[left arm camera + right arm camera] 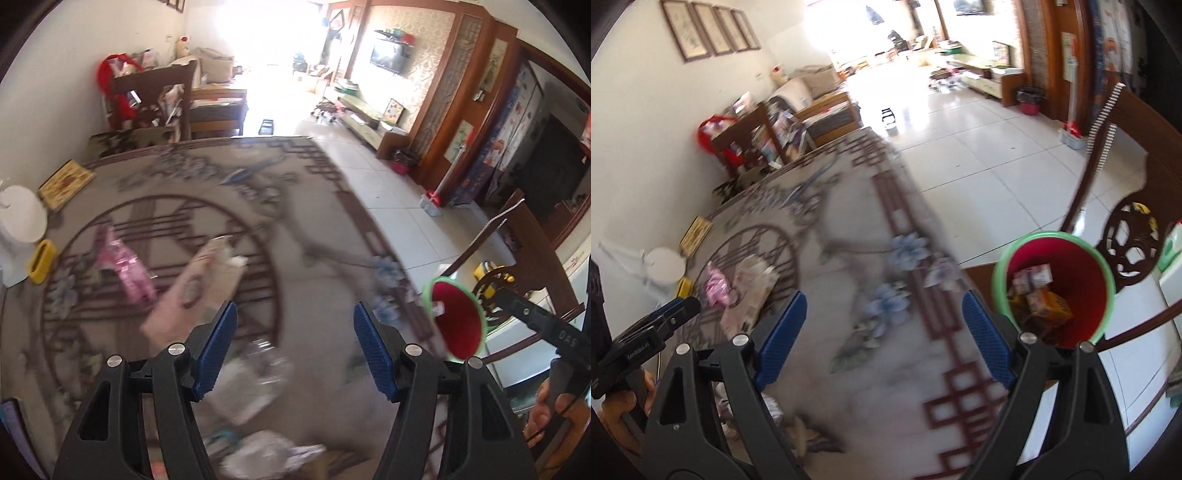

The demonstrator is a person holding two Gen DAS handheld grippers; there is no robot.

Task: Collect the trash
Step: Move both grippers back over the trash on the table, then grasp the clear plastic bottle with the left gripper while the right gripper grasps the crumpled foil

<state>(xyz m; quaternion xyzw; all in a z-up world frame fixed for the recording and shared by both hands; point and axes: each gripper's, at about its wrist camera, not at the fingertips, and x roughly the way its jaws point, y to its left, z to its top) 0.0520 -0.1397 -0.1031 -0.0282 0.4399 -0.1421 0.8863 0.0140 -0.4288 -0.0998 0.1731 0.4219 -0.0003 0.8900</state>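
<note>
My left gripper (293, 325) is open and empty above the patterned table (303, 206). Ahead of it lie a pink wrapper (123, 264), a long pale packet (195, 284) and crumpled clear plastic (255, 373) between the fingers. More crumpled trash (273, 456) lies at the near edge. My right gripper (884, 317) is open and empty over the table's right side (849, 236). A red bin with a green rim (1058, 290) stands beside the table at the right and holds small boxes (1039, 291). The bin also shows in the left wrist view (458, 317). The pink wrapper (716, 284) lies far left.
A white roll (20, 219), a yellow object (41, 260) and a flat yellow box (66, 184) sit at the table's left. A dark wooden chair (1130, 243) stands behind the bin. Beyond lies tiled floor (979, 147) and another chair (155, 96).
</note>
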